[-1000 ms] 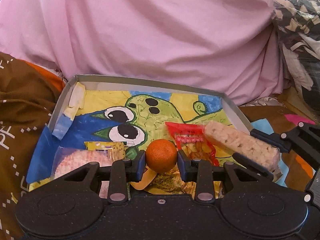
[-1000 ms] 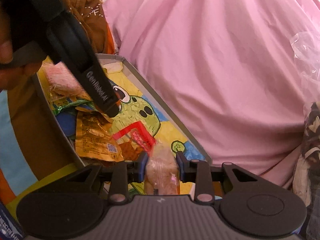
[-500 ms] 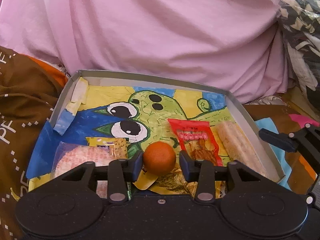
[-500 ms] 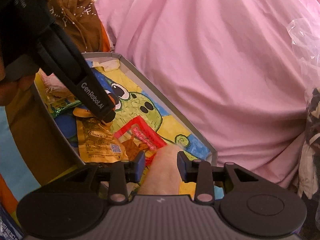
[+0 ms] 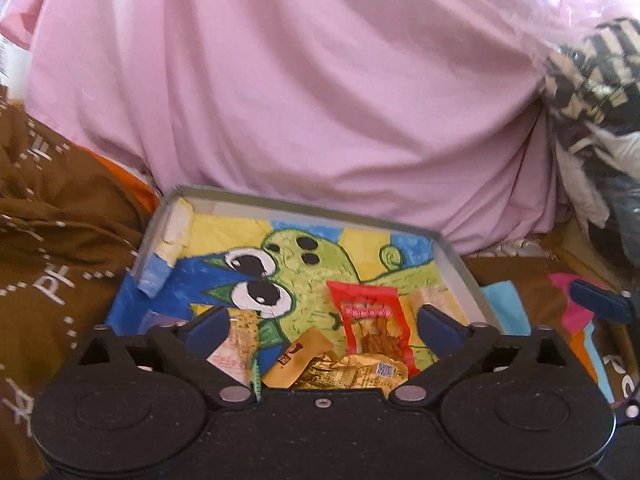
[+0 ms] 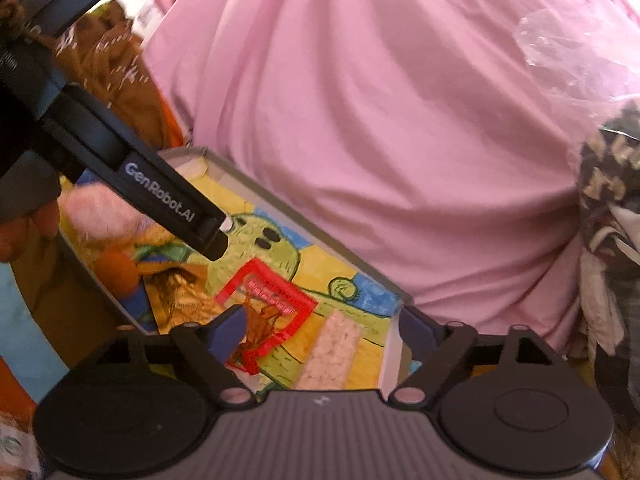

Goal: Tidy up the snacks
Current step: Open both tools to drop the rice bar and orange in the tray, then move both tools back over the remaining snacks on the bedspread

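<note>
A shallow grey box (image 5: pixel 288 203) lined with a green cartoon drawing holds the snacks. In it lie a red packet (image 5: pixel 372 320), a gold-brown packet (image 5: pixel 344 372), a pink round-biscuit pack (image 5: pixel 226 354) and a pale rice bar (image 6: pixel 334 354). My left gripper (image 5: pixel 322 330) is open and empty above the box's near edge. A small orange (image 6: pixel 116 272) lies in the box's left part, seen in the right wrist view. My right gripper (image 6: pixel 322 326) is open, with the rice bar lying below it. The box also shows in the right wrist view (image 6: pixel 320 244).
A large pink sheet (image 5: pixel 320 100) rises right behind the box. Brown printed fabric (image 5: pixel 52 248) lies to the left. A black-and-white patterned bag (image 5: pixel 592 64) sits at the right. The left gripper's arm (image 6: pixel 132 176) crosses the right wrist view.
My left gripper opened and let go of the orange, which now lies in the box. My right gripper opened and released the rice bar into the box's right side.
</note>
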### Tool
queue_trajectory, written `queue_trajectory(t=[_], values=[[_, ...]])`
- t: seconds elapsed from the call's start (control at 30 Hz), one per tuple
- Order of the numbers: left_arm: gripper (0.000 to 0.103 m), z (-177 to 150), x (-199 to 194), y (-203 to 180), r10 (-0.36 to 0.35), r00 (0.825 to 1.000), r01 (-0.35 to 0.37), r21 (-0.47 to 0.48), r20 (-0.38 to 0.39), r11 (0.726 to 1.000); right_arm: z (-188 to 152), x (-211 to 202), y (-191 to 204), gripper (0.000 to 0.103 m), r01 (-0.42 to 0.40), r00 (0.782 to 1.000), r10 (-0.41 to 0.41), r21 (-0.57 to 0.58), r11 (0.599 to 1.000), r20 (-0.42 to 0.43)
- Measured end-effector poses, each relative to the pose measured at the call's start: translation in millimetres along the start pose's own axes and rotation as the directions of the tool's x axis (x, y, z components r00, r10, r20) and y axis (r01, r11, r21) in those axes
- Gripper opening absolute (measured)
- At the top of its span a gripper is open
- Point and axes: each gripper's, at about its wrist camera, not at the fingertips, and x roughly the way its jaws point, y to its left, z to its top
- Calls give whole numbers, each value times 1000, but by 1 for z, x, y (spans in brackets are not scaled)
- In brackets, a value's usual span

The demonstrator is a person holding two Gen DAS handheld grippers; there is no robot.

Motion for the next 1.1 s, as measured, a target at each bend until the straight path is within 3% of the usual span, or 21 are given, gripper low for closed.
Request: queue_trajectory(t=[0.17, 0.53, 0.8, 1.1], values=[[102, -1, -35, 5, 30, 999, -30, 2, 30, 1000, 8, -29, -11, 103, 20, 999, -24, 92, 996, 42], [102, -16, -129, 10, 101, 993, -102, 15, 69, 995, 11, -104, -10, 103, -2, 997, -17, 250, 968, 71], [102, -52, -179, 11, 123, 992, -124, 55, 26, 991, 0, -150, -5, 103, -15, 1000, 7, 349, 937, 24], [102, -93, -221, 28, 145, 988, -144, 35, -46, 989, -21, -196, 13, 103, -27, 997, 49, 356, 934, -51]])
